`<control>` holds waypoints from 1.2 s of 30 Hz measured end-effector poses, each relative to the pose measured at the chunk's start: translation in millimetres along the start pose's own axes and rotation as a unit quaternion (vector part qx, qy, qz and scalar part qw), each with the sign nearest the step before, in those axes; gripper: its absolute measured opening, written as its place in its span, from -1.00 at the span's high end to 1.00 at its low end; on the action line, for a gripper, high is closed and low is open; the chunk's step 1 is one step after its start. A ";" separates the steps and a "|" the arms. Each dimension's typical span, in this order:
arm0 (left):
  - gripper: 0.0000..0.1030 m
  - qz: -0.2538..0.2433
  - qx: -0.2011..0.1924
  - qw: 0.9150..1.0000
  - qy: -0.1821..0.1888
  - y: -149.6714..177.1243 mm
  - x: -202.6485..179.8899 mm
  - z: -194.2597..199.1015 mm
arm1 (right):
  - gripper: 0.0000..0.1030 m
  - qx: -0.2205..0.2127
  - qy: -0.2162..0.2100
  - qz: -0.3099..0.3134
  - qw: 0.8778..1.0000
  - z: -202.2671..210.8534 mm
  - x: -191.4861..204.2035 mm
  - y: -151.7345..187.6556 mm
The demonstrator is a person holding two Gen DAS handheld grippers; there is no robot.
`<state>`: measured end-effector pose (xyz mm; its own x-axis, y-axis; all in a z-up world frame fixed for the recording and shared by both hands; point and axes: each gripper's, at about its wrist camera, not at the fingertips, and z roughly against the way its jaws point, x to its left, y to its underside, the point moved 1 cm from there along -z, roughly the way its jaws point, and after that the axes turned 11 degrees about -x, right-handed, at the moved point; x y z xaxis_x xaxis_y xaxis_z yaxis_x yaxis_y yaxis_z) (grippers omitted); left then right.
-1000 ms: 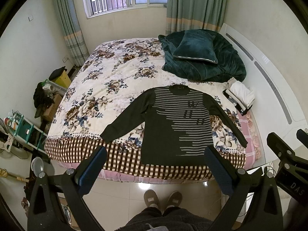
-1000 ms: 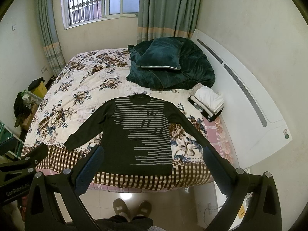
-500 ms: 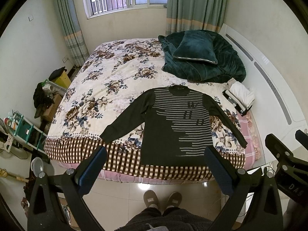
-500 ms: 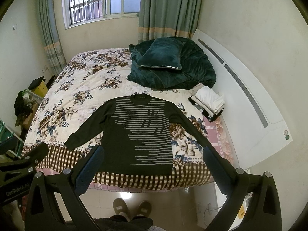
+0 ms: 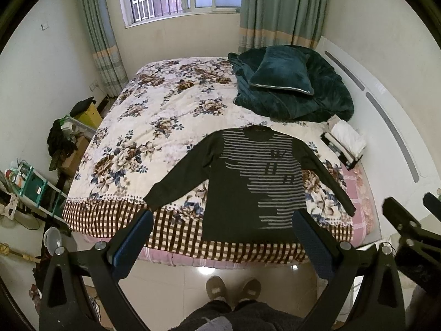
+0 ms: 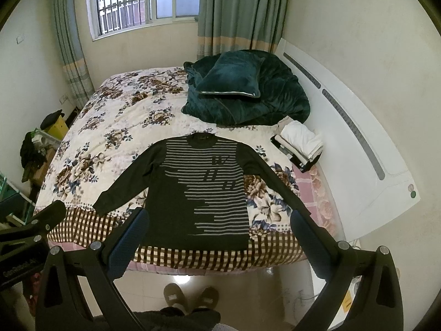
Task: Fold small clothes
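A dark sweater with grey stripes (image 5: 248, 187) lies flat, face up, on the near edge of the floral bed (image 5: 154, 127), sleeves spread out to both sides. It also shows in the right wrist view (image 6: 198, 193). My left gripper (image 5: 220, 234) is open and empty, held high above the floor in front of the bed, short of the sweater's hem. My right gripper (image 6: 217, 229) is open and empty too, at the same height, to the right of the left one.
A dark green quilt and pillow (image 5: 286, 82) are heaped at the head of the bed. A stack of folded white clothes (image 5: 347, 140) sits by the white headboard (image 5: 391, 127). Clutter and shelves (image 5: 27, 182) stand left of the bed. The person's slippers (image 5: 234, 287) are on the tiled floor.
Both grippers have drifted very slightly; the view of the bed has barely shifted. The sweater has not moved.
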<state>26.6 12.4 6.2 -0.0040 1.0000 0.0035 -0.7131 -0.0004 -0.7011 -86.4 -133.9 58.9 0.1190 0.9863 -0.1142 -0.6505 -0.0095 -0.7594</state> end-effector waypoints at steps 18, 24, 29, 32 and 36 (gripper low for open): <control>-1.00 -0.074 0.045 0.995 -0.050 -19.4 -78.6 -255.6 | -1.00 0.090 0.172 -0.253 0.948 -236.1 -219.5 74.5; -1.00 -0.115 0.098 0.985 -0.085 -2.2 -139.5 -374.5 | -0.98 0.170 0.189 -0.344 0.904 -394.3 -347.5 157.5; -1.00 -0.145 0.145 0.974 -0.091 27.3 -180.7 -466.8 | -0.74 0.256 0.192 -0.313 0.894 -532.5 -390.9 225.0; -1.00 -0.154 0.165 0.970 -0.090 49.7 -201.6 -517.6 | -0.62 0.276 0.201 -0.301 0.890 -592.1 -412.6 257.0; -1.00 -0.167 0.195 0.963 -0.084 84.0 -223.9 -578.2 | -0.62 0.286 0.182 -0.183 0.923 -652.3 -411.5 276.6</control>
<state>373.0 -208.5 -465.8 0.1817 0.9294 0.3213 -0.9033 0.2869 -0.3190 173.9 -649.8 -521.9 0.5853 0.7847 -0.2042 -0.7940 0.5037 -0.3403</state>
